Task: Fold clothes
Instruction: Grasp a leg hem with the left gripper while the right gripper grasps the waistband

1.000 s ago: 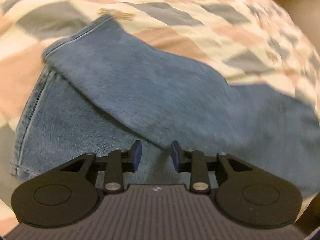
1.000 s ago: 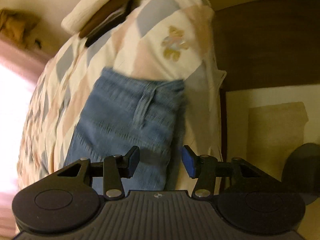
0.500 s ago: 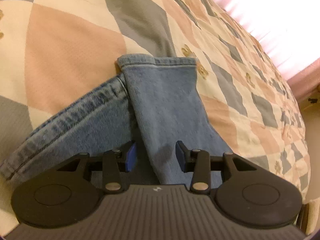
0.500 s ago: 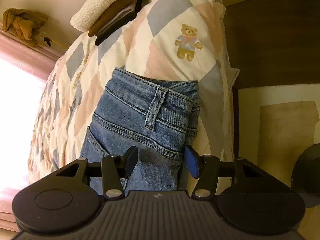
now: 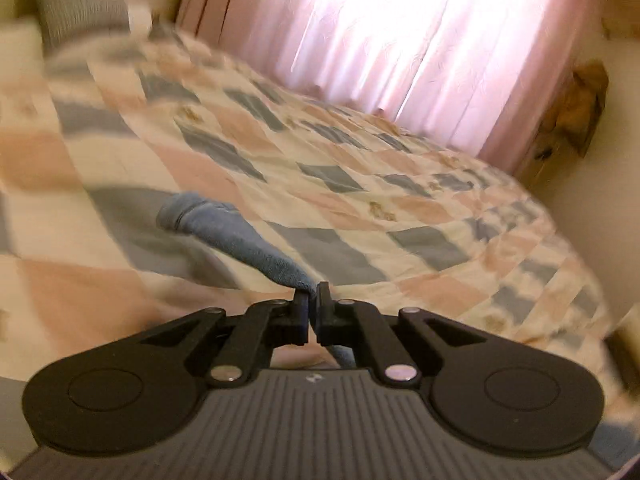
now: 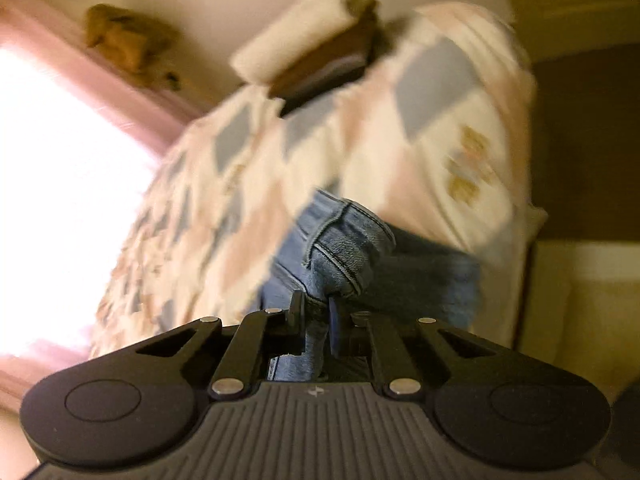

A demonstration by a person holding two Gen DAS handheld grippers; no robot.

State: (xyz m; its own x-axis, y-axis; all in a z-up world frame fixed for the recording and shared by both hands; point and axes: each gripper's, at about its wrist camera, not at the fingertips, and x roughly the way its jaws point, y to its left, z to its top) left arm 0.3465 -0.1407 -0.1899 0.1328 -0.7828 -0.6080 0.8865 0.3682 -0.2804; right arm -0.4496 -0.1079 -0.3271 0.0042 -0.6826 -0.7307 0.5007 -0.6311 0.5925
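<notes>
Blue jeans lie on a checked quilt. In the left wrist view a leg of the jeans (image 5: 244, 240) stretches from its hem at the middle left down to my left gripper (image 5: 312, 294), which is shut on the denim fold. In the right wrist view the waistband end of the jeans (image 6: 344, 248) bunches up just ahead of my right gripper (image 6: 314, 306), which is shut on the denim there. Cloth hangs down between both sets of fingers.
The quilt (image 5: 360, 200) covers a bed that reaches to pink curtains (image 5: 400, 40) at the back. A stack of folded clothes (image 6: 316, 56) sits at the bed's far corner. Dark floor (image 6: 588, 140) lies beyond the bed's right edge.
Both grippers were open over the flat jeans; now both have shut on denim and lifted it. Both views have tilted up toward the room and are blurred by motion.
</notes>
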